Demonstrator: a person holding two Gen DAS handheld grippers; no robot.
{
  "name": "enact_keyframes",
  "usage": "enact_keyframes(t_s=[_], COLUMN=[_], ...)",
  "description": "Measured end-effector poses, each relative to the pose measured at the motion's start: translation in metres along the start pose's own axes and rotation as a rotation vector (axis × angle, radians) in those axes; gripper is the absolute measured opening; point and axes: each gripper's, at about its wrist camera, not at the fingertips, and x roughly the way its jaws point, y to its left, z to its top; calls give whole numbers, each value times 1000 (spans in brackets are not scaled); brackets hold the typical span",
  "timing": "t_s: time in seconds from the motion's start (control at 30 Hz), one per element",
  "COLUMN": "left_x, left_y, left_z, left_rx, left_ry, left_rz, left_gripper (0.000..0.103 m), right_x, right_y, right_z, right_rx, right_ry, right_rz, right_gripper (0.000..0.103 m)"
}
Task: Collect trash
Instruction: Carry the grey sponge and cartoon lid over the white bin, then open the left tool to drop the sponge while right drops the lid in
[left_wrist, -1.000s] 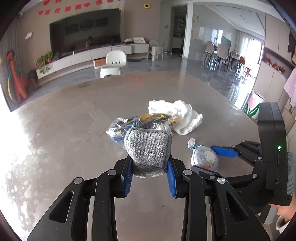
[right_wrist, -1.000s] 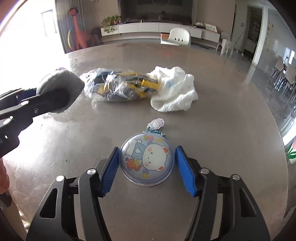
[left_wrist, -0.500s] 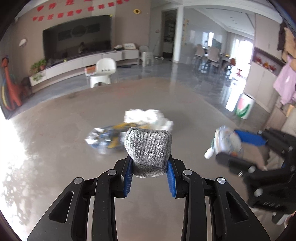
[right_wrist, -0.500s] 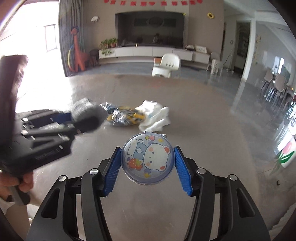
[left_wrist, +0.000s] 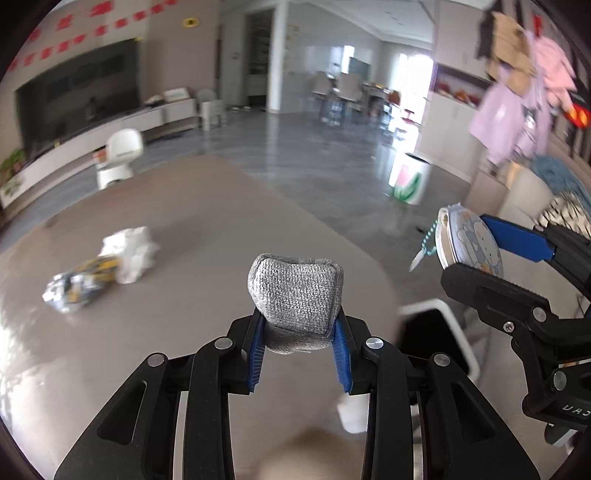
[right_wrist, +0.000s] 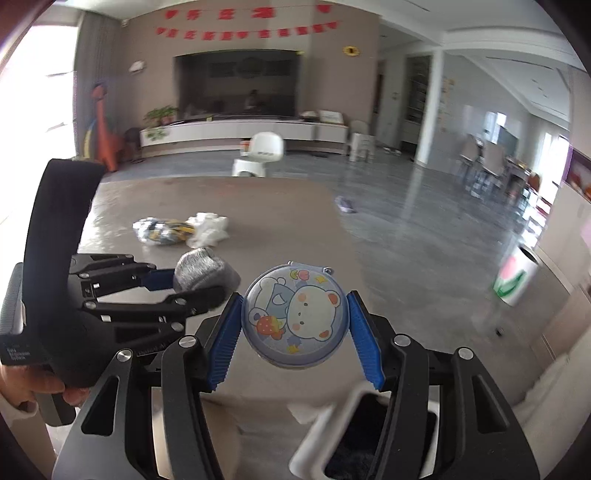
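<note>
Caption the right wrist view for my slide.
Right tool grips a round bear case above a white bin; left tool holds a gray pouch.

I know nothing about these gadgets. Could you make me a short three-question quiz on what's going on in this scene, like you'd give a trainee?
1. True or false: the left hand-held gripper holds a grey pad.
2. Which item does the right hand-held gripper hold? A) tissue B) round cartoon case C) snack bag
3. Fill in: the white tissue and the wrapper bag lie on the ____.

Key
1. True: both blue pads press on it.
2. B: the round cartoon case sits between the pads, off the table.
3. Table, touching side by side, far from both grippers.
</note>
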Motion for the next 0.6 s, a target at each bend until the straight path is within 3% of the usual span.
enact_keyframes(t_s=[0.27,0.6], left_x=[34,68], left_y=[-86,-152], left_z=[-5,-23], left_rx=[122,248], left_ry=[75,167], left_rz=[-118,-169], left_gripper=[31,32], right_x=[-23,-21], right_y=[-65,-108], right_z=[-47,-92], right_rx=[132,224], right_ry=[22,67], right_rz=[-123,-159], right_gripper=[58,58])
